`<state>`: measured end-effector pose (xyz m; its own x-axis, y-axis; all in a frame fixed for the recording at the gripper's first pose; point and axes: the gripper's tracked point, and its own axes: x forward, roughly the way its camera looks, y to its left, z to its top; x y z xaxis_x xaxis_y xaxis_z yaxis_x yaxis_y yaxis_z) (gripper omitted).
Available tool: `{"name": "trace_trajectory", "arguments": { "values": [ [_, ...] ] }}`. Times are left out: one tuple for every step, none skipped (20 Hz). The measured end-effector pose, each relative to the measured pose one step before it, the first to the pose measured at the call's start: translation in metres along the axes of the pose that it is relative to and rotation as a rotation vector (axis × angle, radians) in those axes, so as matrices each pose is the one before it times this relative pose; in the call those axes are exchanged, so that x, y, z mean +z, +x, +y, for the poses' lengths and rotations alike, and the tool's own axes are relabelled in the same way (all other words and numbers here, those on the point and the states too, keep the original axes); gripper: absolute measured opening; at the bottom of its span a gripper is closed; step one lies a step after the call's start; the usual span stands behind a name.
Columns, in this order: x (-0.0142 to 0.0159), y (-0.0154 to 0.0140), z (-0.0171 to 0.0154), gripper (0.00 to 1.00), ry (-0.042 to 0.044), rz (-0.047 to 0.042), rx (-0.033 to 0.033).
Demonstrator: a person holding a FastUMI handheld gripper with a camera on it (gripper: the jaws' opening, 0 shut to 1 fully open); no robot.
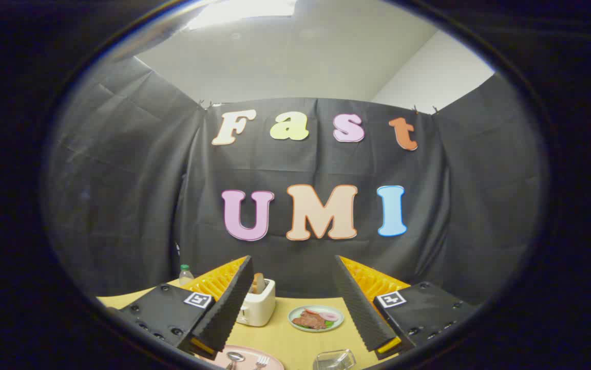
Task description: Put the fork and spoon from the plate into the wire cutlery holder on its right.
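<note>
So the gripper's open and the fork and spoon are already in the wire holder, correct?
Not quite. In the gripper view the gripper is open, but the fork and spoon lie on the pink plate, left of the wire holder.

Single fisheye camera rides on tool (295, 308), looks forward along its two fingers (226, 308), which stand wide apart in lower part of view. Lens pitched up: booth wall and ceiling take most of view, yellow surface (285, 336) shows as low band. Camera sits high over near edge of surface, facing back wall. Pink plate (269, 359) lies close below, between fingers; toaster (259, 306) and food plate (316, 318) farther ahead.
</note>
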<state>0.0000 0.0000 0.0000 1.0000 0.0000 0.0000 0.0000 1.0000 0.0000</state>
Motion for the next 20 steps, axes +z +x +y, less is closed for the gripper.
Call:
{"name": "trace_trajectory", "arguments": {
  "values": [
    [-0.00070,0.00096,0.00158,1.00,0.00967,0.00230,0.00490],
    [-0.00052,0.00212,0.00166,1.00,0.01045,-0.00247,0.00309],
    [0.00061,0.00217,-0.00011,1.00,0.00830,0.00083,-0.00404],
    [-0.00179,0.00173,-0.00026,1.00,0.00740,0.00472,-0.00101],
    [-0.00108,0.00065,0.00179,1.00,0.00499,0.00885,0.00544],
    [-0.00236,-0.00003,0.00059,1.00,-0.00046,0.00503,0.00242],
    [0.00152,0.00028,-0.00012,1.00,-0.00378,-0.00203,-0.00085],
    [0.00071,0.00069,-0.00107,1.00,-0.00468,0.00040,-0.00135],
    [0.00063,-0.00059,0.00042,1.00,-0.00424,0.00130,0.00048],
    [0.00091,0.00011,-0.00021,1.00,-0.00589,0.00004,-0.00169],
    [0.00276,-0.00027,-0.00008,1.00,-0.00511,-0.00631,0.00003],
    [0.00166,0.00024,0.00162,1.00,-0.00474,-0.00322,0.00194],
    [0.00114,-0.00006,0.00122,0.99,-0.00081,-0.00328,0.00283],
    [0.00151,0.00024,0.00098,0.99,0.00131,-0.00257,0.00061],
    [0.00095,0.00021,0.00151,1.00,0.00451,-0.00117,0.00326],
    [-0.00158,0.00051,0.00325,1.00,0.00207,0.00341,0.00670],
    [-0.00085,0.00025,0.00178,1.00,-0.00426,0.00599,0.00500],
    [-0.00276,-0.00015,0.00005,1.00,-0.00661,0.00639,0.00207],
    [-0.00233,-0.00093,0.00136,1.00,-0.00659,0.00527,0.00550],
    [-0.00476,-0.00062,0.00276,1.00,-0.00586,0.00913,0.00819]
  ]
}}
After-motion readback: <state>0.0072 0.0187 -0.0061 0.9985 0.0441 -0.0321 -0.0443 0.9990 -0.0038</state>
